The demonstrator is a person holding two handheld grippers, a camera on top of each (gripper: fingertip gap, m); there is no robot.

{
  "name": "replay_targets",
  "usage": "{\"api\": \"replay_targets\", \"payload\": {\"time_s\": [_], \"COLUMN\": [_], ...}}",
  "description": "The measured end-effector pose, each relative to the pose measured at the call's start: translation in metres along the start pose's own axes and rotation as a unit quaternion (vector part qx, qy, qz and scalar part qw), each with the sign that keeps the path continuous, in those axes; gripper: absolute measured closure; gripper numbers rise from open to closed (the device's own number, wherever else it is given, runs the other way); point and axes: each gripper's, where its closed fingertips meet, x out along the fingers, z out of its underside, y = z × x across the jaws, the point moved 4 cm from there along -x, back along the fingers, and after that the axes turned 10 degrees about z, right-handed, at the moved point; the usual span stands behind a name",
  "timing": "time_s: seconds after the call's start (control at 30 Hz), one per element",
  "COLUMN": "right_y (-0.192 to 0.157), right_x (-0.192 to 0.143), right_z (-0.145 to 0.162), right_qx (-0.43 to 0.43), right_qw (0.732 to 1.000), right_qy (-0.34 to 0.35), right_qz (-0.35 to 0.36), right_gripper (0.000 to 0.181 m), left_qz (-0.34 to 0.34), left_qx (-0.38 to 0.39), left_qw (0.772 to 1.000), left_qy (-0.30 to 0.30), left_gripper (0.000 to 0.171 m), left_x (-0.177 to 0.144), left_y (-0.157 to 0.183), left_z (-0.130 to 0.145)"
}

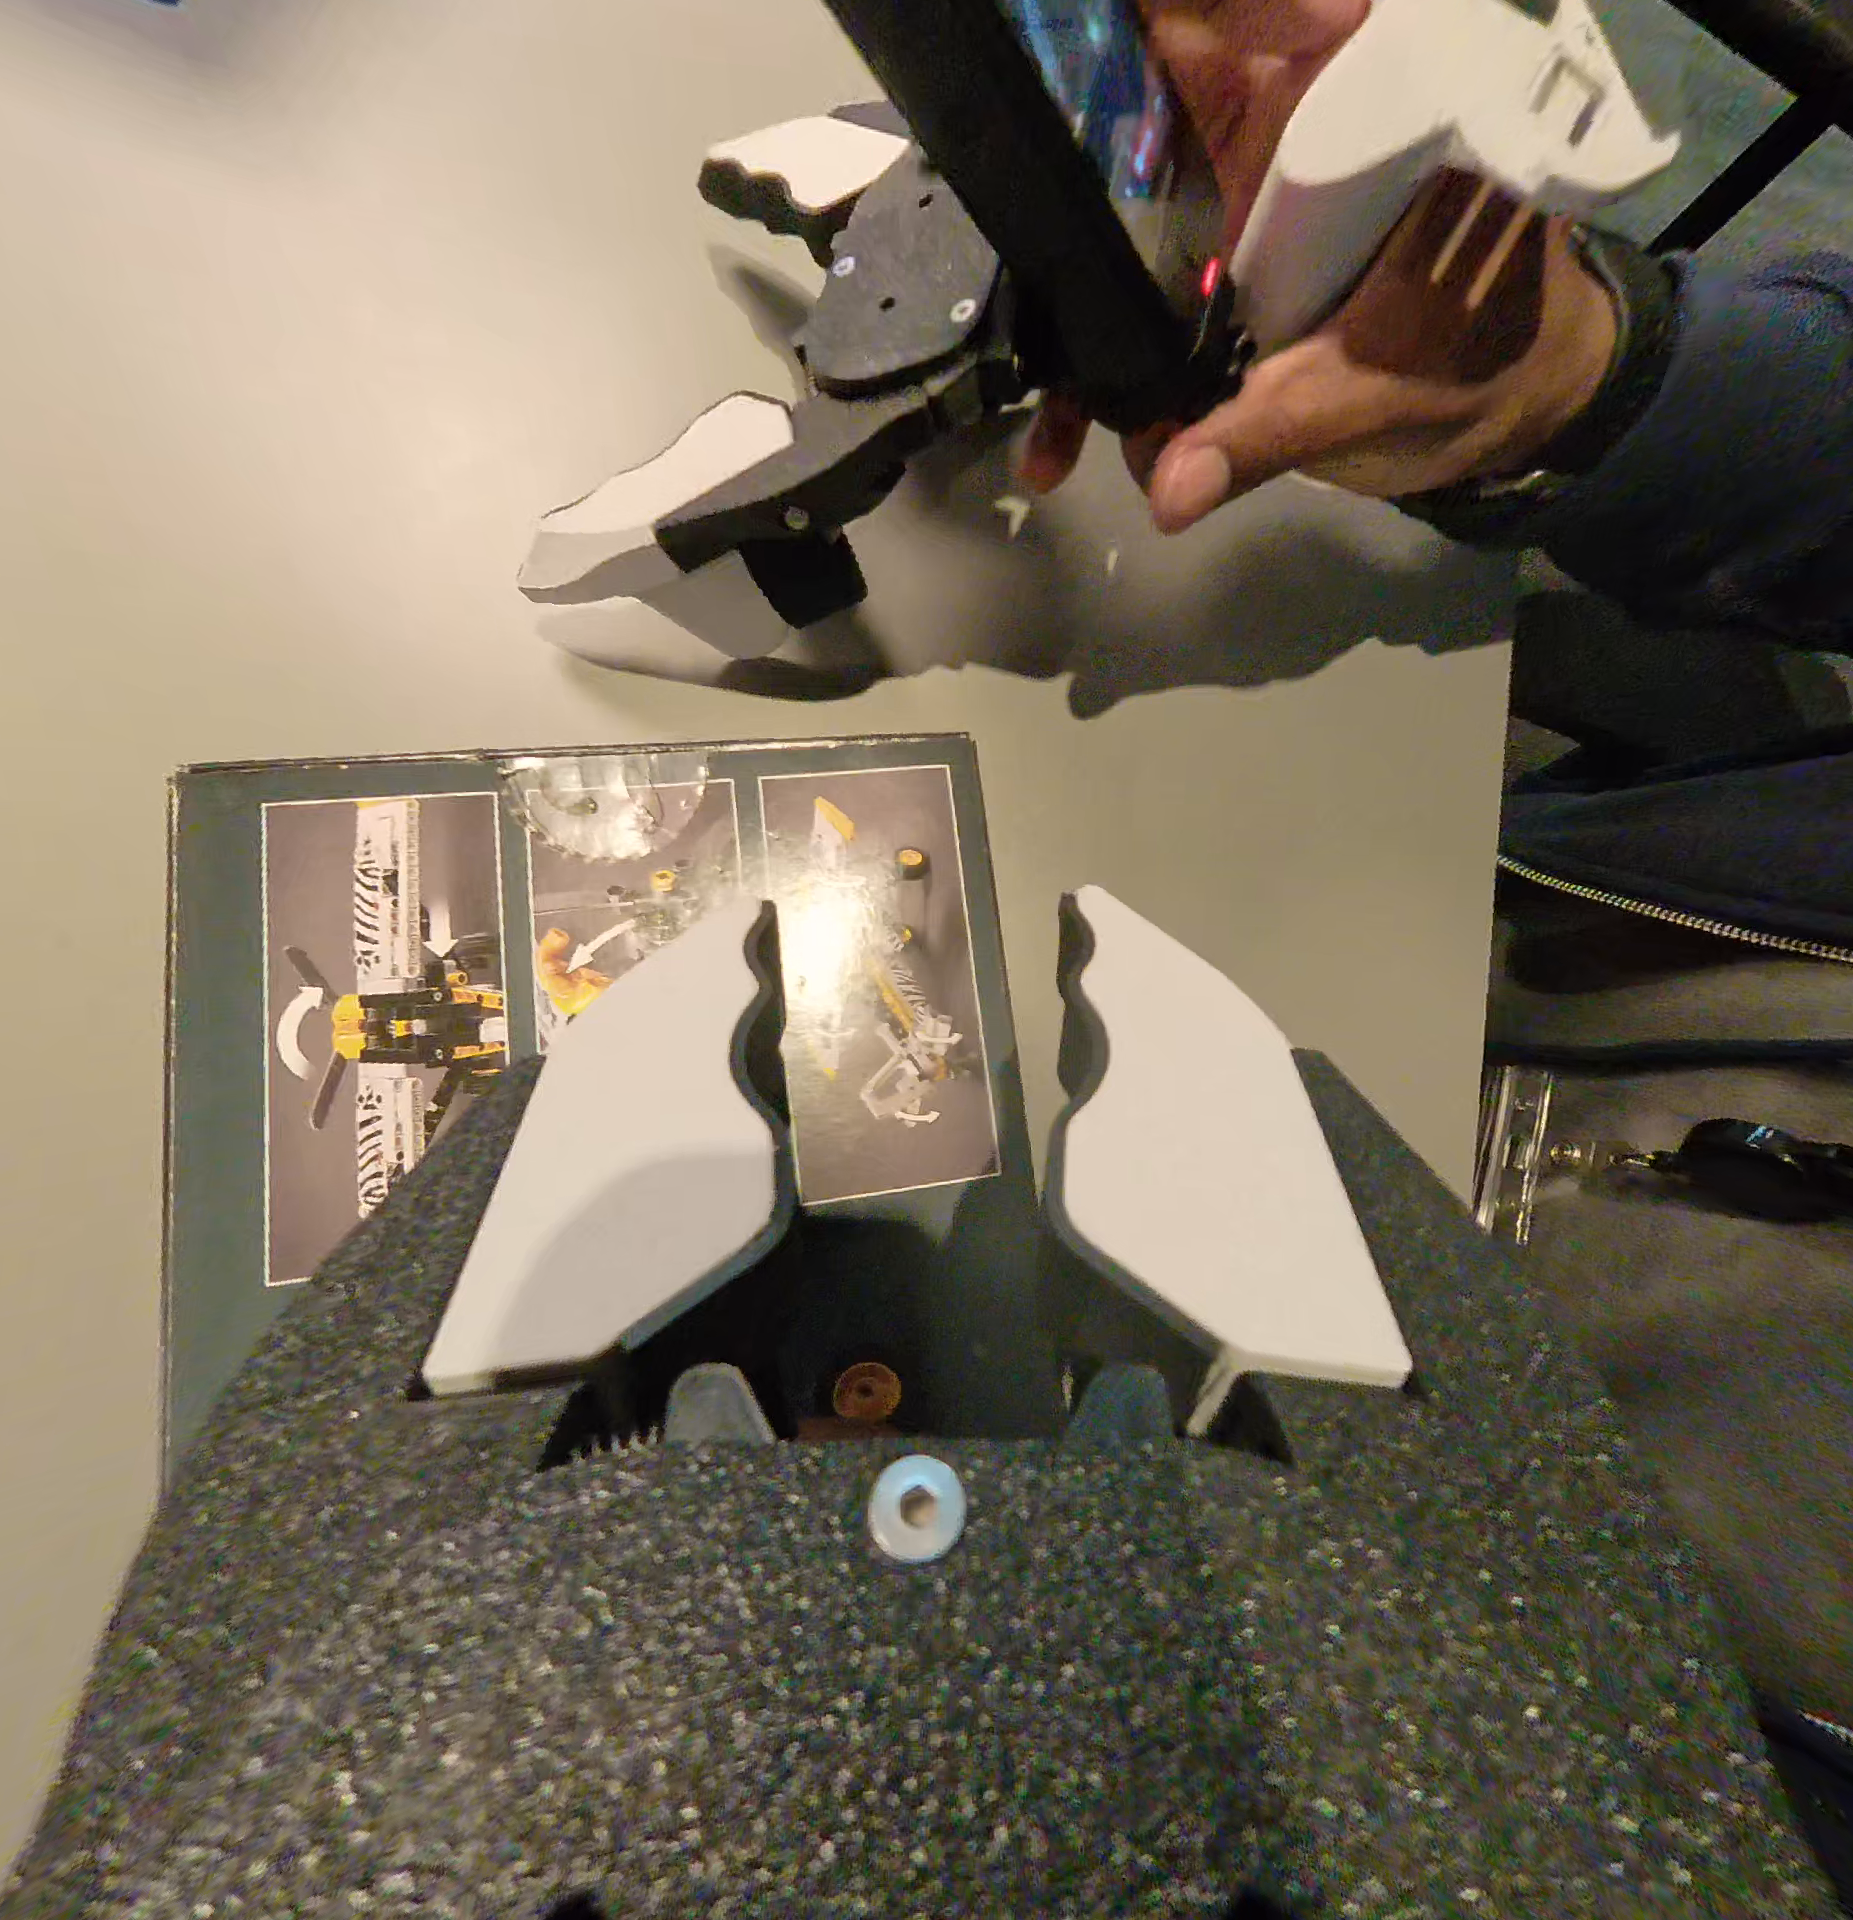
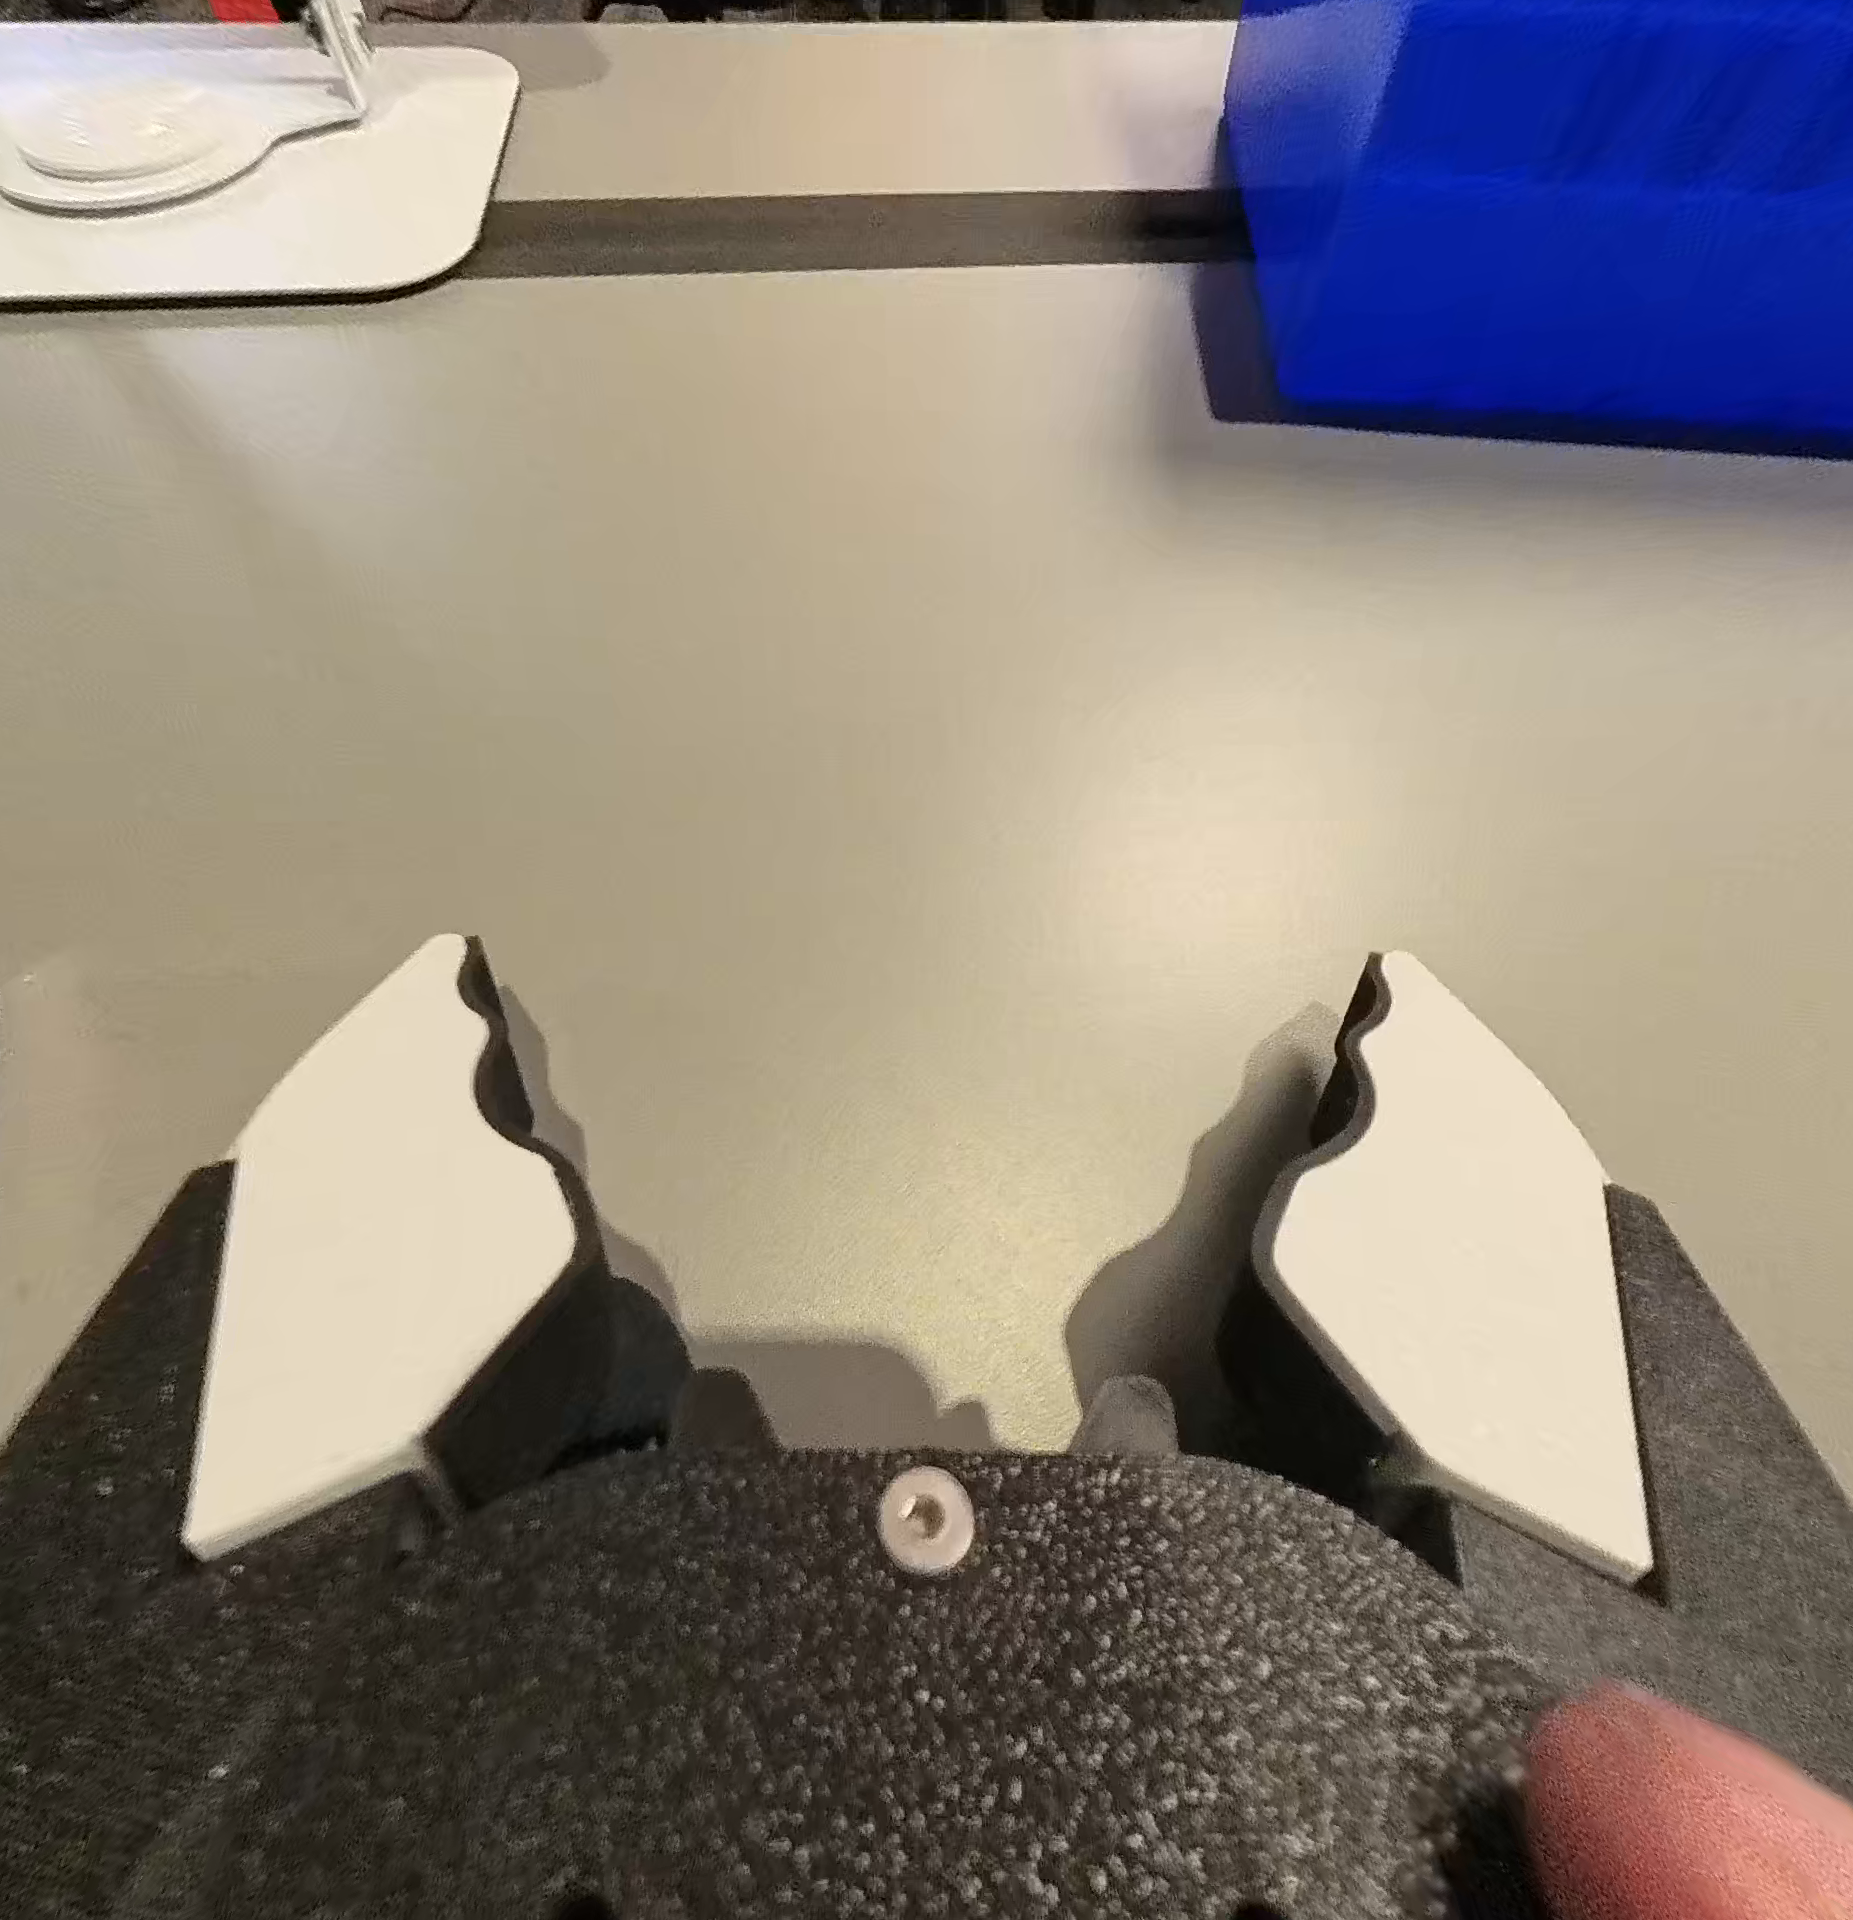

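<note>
My left gripper (image 1: 917,904) is open and empty, held above a flat dark box (image 1: 402,935) printed with pictures of a toy model, which lies on the beige table (image 1: 278,416). Its left finger overlaps the box; its right finger hangs past the box's right edge. My right gripper (image 2: 922,951) is open wide and empty over bare table (image 2: 901,675). It also shows in the left wrist view (image 1: 641,364), beyond the box, held by a person's hand (image 1: 1369,343), low over the table.
A blue block-shaped object (image 2: 1566,218) stands at the far right. A white flat stand base (image 2: 278,177) sits at the far left by a dark strip across the table. The person's dark sleeve and zipped jacket (image 1: 1711,831) are at the table's right edge.
</note>
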Motion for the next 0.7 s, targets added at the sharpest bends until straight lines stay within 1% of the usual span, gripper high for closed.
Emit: {"api": "replay_targets", "payload": {"time_s": [0.2, 0.3, 0.43, 0.53, 0.7], "right_y": [-0.007, -0.012, -0.014, -0.016, -0.016], "right_x": [-0.003, -0.007, -0.007, -0.009, -0.012], "right_z": [0.001, -0.001, 0.0, -0.001, 0.0], "right_qx": [-0.003, -0.003, 0.006, 0.009, 0.017], "right_qw": [1.0, 1.0, 1.0, 0.999, 0.999], "right_qy": [0.001, 0.026, 0.017, 0.037, 0.035], "right_qz": [-0.005, -0.014, 0.004, 0.006, 0.021], "right_gripper": [0.035, 0.035, 0.035, 0.035, 0.035], "left_qz": [0.001, 0.0, -0.001, -0.002, -0.003], "left_qx": [-0.002, -0.002, -0.001, 0.0, 0.001], "left_qw": [1.0, 1.0, 1.0, 1.0, 1.0], "left_qy": [0.004, 0.005, 0.005, 0.005, 0.005], "left_gripper": [0.121, 0.122, 0.122, 0.122, 0.122], "left_x": [0.0, 0.0, 0.001, 0.001, 0.001], "left_y": [-0.001, -0.001, -0.001, -0.001, -0.001], "left_z": [0.0, 0.0, 0.0, 0.0, 0.0]}}
